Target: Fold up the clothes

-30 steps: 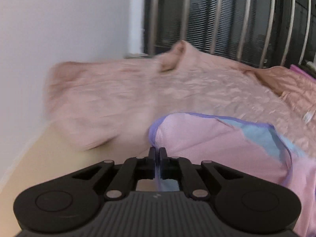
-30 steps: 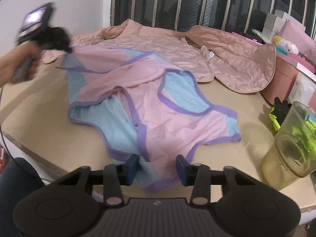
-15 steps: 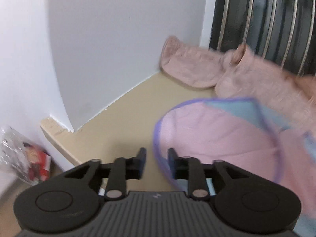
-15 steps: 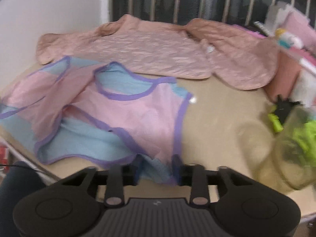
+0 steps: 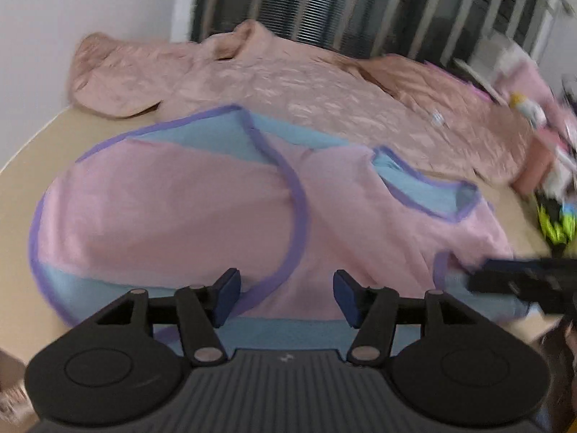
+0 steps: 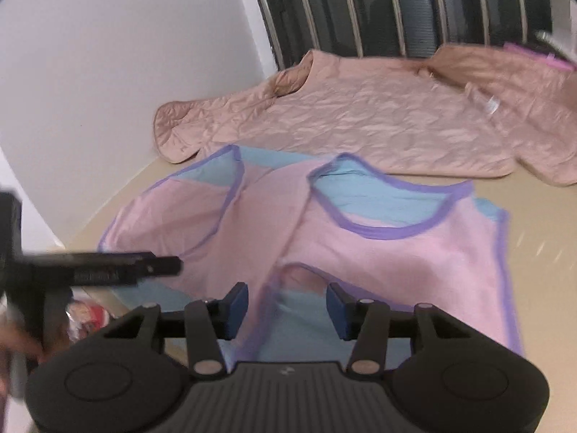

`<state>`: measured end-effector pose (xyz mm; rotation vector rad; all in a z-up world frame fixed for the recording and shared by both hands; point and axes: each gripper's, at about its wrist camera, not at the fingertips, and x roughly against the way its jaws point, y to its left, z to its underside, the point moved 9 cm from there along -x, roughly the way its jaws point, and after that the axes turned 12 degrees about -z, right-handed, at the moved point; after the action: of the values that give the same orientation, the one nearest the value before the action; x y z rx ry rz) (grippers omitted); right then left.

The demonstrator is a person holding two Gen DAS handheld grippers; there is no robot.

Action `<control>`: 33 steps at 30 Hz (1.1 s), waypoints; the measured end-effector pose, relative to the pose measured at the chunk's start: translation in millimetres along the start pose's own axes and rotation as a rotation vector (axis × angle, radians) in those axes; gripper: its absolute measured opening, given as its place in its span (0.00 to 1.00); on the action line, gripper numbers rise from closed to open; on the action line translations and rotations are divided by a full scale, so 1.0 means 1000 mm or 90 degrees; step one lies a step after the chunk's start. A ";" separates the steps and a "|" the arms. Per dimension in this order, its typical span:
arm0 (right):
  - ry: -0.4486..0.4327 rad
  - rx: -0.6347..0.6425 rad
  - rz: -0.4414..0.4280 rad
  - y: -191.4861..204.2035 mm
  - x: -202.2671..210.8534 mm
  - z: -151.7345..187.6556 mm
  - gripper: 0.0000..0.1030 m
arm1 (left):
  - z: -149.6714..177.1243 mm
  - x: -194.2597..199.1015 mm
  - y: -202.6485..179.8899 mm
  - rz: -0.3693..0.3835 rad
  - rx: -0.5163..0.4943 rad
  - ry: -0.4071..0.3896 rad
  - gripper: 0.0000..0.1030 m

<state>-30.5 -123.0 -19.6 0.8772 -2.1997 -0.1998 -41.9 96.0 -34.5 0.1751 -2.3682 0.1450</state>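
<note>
Left wrist view shows the left claw (image 5: 285, 297) spread wide with nothing between its blue pads, hovering over the near hem of the pink cotton garment with pale blue lining and purple trim (image 5: 187, 216). That garment lies across the middle of the beige bench (image 5: 32, 144), mostly flat but rumpled, one flap turned over so the blue shows at the upper edge. In the right wrist view the right claw (image 6: 286, 305) is likewise spread and empty, low over a small purple-edged opening at the lower centre; the left one appears there blurred at the left edge. Both seem placed at the near edge to take hold of the cloth, though whether a fold has just been laid or one is coming cannot be settled. Behind, in the upper half, a crinkled peach quilted jacket (image 6: 378, 122) is spread along the bench, below a white wall (image 6: 108, 54) and a barred dark window (image 6: 414, 3).
</note>
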 end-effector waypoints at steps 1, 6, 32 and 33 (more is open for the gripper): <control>0.001 -0.006 0.001 -0.001 -0.003 -0.001 0.45 | 0.000 0.001 0.001 0.005 0.007 -0.002 0.34; 0.004 -0.034 0.004 -0.005 -0.017 -0.008 0.06 | 0.002 0.004 0.006 0.029 0.040 -0.012 0.03; 0.002 0.000 0.173 -0.080 0.085 0.017 0.36 | 0.008 0.029 0.055 -0.009 0.111 -0.023 0.48; 0.009 0.010 0.183 -0.078 0.087 0.026 0.43 | 0.005 0.030 0.048 -0.009 0.099 -0.031 0.53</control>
<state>-49.1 -241.0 -17.4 0.5590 -2.2863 -0.0375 -74.7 139.8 -20.4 0.2722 -2.4036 0.3228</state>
